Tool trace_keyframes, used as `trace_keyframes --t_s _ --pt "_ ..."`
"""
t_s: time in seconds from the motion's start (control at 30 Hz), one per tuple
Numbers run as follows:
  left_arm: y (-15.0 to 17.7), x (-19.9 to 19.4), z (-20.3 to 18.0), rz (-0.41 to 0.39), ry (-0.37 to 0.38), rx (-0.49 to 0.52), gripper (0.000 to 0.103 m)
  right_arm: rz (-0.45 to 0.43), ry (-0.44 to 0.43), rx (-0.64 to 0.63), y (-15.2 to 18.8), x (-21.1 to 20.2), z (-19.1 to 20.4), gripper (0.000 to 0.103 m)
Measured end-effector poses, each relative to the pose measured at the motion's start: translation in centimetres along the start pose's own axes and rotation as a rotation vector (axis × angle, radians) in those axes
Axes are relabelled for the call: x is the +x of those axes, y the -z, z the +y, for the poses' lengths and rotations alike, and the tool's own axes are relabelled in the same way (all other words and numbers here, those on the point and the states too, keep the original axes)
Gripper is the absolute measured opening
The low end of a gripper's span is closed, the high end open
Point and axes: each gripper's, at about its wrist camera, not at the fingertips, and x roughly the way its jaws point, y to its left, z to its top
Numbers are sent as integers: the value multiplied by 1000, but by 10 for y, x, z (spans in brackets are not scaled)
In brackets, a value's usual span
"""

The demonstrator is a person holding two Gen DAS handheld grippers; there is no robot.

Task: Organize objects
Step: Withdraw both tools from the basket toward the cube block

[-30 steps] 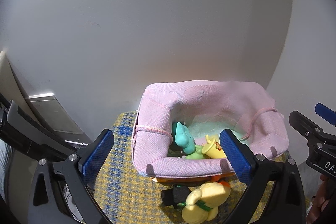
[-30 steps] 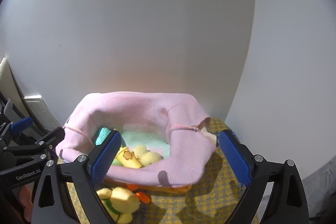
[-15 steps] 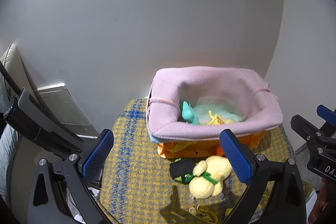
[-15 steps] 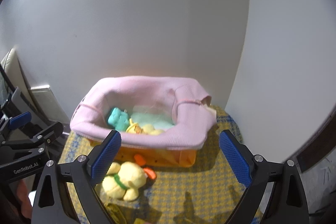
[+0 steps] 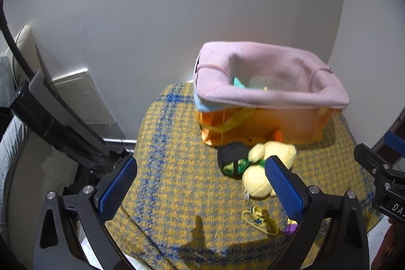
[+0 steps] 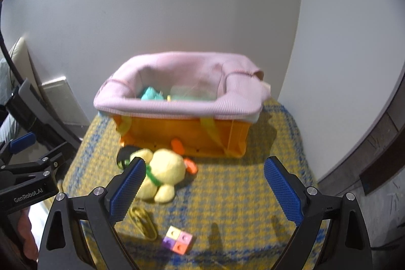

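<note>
Two open, empty grippers hover over a checked mat. The yellow plush toy (image 6: 162, 175) lies before the orange basket (image 6: 192, 134), touching the right gripper's (image 6: 205, 191) left fingertip, its long axis slanting across the jaws; the left gripper (image 5: 200, 190) is also near.

an orange basket (image 6: 182, 136) lined with pink cloth stands at the rug's (image 6: 240, 194) far edge, teal and yellow toys inside. a yellow plush duck (image 6: 164, 173) lies on its side just before my basket's front wall. a yellow cord (image 6: 143, 222) and a multicoloured block (image 6: 178, 239) lie near the rug's near edge.
</note>
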Motion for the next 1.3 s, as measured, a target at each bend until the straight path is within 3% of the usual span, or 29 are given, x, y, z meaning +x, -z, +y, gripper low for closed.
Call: trace_keyframes --t_s 0.33,0.73,1.3 --pt "51 20 9 56 -22 -9 103 87 -3 -8 55 25 10 95" --pt "94 44 7 106 -42 4 103 162 14 -12 90 52 19 95" --pt "114 62 15 144 -59 2 103 239 16 -17 113 82 29 94"
